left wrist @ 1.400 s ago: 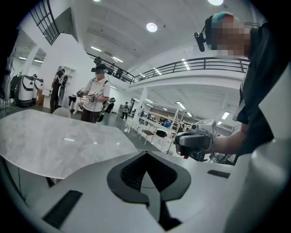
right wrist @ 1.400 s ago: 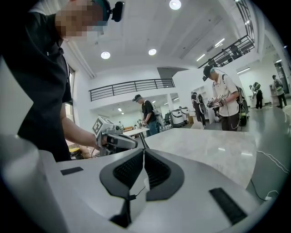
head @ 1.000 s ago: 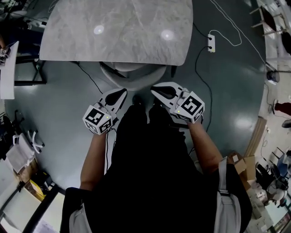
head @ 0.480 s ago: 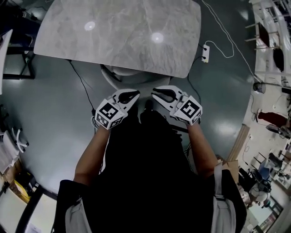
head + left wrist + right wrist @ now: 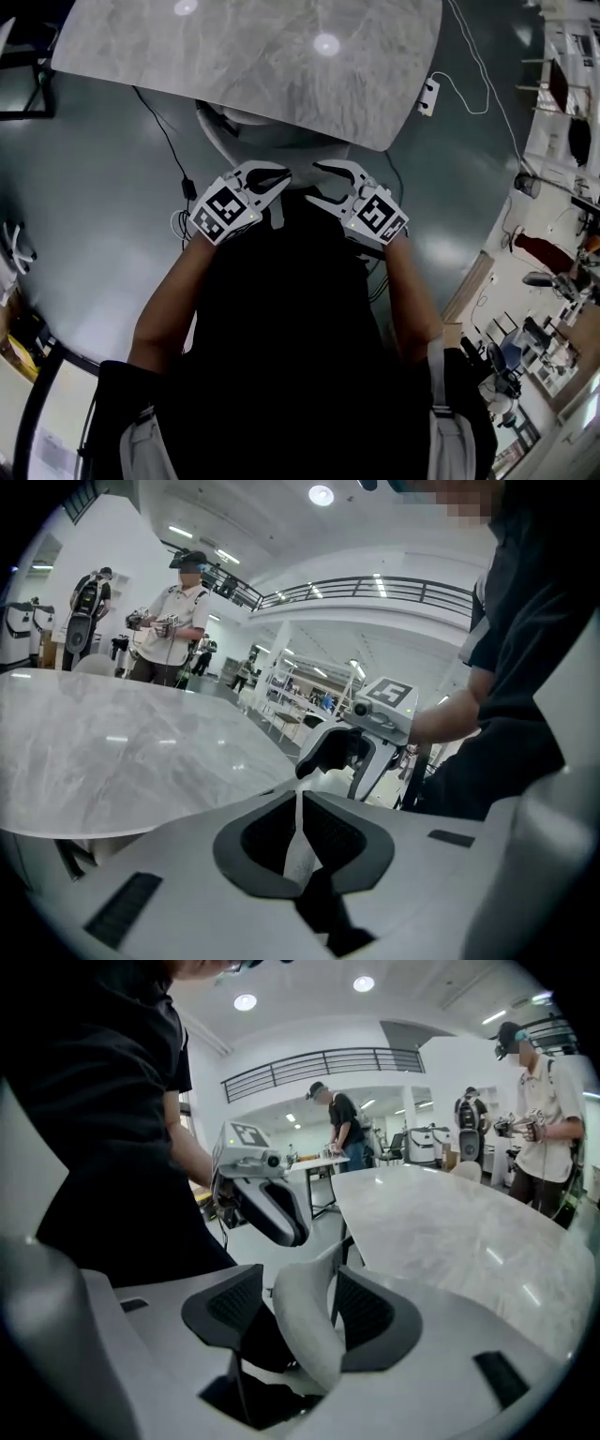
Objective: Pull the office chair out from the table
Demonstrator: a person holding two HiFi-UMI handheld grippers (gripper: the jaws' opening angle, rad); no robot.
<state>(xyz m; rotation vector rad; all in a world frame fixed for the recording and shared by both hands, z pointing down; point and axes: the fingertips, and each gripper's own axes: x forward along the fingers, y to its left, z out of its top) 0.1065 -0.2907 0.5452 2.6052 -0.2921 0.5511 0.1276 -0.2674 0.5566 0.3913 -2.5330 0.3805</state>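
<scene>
the chair (image 5: 267, 141) sits tucked under the table (image 5: 244, 56), upper centre of the head view. the right gripper (image 5: 317, 184) has just been opening; its jaws stand wide with the back rim (image 5: 305, 1326) between them, so we should clamp there, then pull straight back. the left gripper (image 5: 269, 178) is closed on nothing. only the right gripper view shows the rim in the gap.

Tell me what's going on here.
A person stands behind a chair that is tucked under the table, with a gripper in each hand. The right gripper has just been opening its jaws. The top edge of the chair's back sits between them, not clamped. The left gripper is shut, close to the chair's back. The chair is not yet pulled out.
</scene>
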